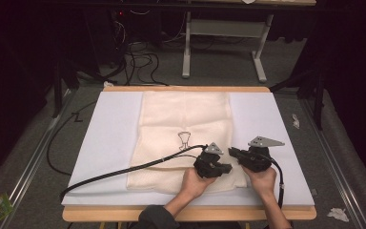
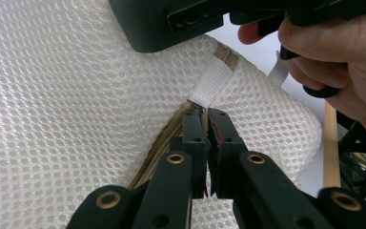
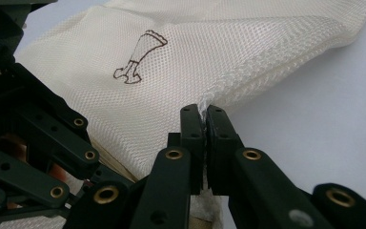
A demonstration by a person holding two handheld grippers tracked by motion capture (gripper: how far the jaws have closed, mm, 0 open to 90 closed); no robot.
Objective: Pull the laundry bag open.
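We work at a bench (image 1: 124, 212) covered by a white mat (image 1: 112, 138), on which a cream mesh laundry bag (image 1: 181, 119) lies flat, reaching from the far edge of the mat to near the front edge, slightly right of centre. A small brown emblem (image 1: 184, 140) is printed near the middle of the bag. Both hands sit at the bag's near right corner, close together. The left hand-held gripper (image 1: 227, 168) points toward the right one, and the right hand-held gripper (image 1: 232, 152) points back toward it. In the left gripper view, the left hand-held gripper (image 2: 208, 114) has its jaws brought fully together at the end of the tan zipper (image 2: 164, 138), just below a white fabric tab (image 2: 213, 83); the jaws appear to pinch the zipper end or its pull, though the pull itself is hidden between them. In the right gripper view, the right hand-held gripper (image 3: 205, 112) is clamped tight on the stitched edge of the bag (image 3: 248, 76), lifting it slightly off the mat. We judge the step in hand to be securing both grips for operating the zipper: one gripper anchors the fabric, the other takes the slider. The next move calls for keeping the right grip fixed as a counter-hold while drawing the left gripper along the zipper line, level with the bench. Tension should stay even, as the mesh bunches easily and a small pull can slip from the jaws.
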